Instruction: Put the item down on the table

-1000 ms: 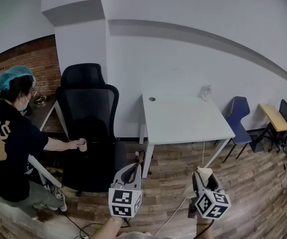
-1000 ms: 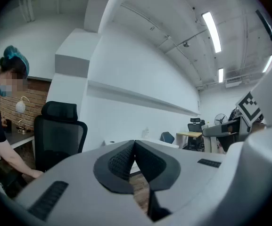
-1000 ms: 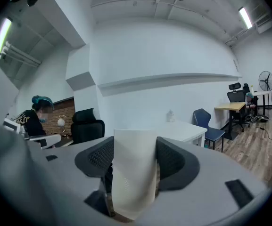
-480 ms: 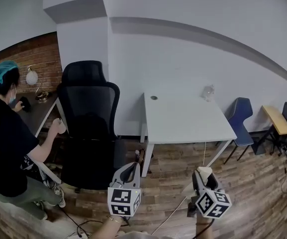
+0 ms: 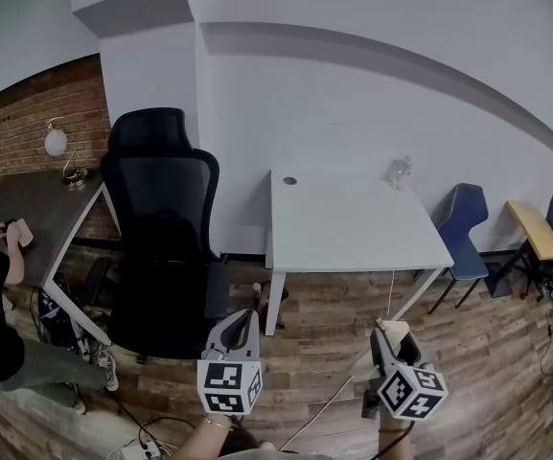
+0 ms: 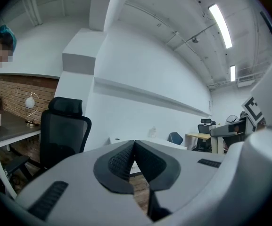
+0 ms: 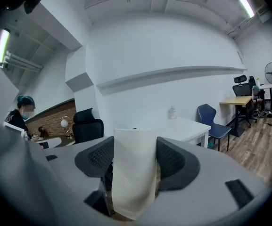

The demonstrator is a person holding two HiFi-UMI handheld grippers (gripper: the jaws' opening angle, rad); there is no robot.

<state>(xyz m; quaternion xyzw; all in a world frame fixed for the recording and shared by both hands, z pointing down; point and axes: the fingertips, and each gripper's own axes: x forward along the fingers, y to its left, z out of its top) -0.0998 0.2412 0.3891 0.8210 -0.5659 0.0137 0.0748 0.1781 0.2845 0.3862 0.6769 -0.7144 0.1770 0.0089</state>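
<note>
Now | right hand-held gripper (image 5: 389, 341) clamps one pouch (image 7: 135, 171) | left hand-held gripper (image 6: 135, 158) closed | one table (image 5: 353, 228)

Looking down on a wood-plank floor (image 5: 487, 353) meeting plain white walls (image 5: 353, 103), with a red brick wall (image 5: 27, 113) showing at the left. Seeing a white desk (image 5: 353, 233) standing against the white wall, with a black high-back office chair (image 5: 161, 218) sitting just beside it. Finding a dark desk (image 5: 41, 199) running along the brick and carrying a globe lamp (image 5: 56, 142). Spotting a blue chair (image 5: 463, 220) and a wood-topped table (image 5: 530, 228) standing at the right. Catching tube lights (image 6: 219, 25) glowing on the ceiling.
</note>
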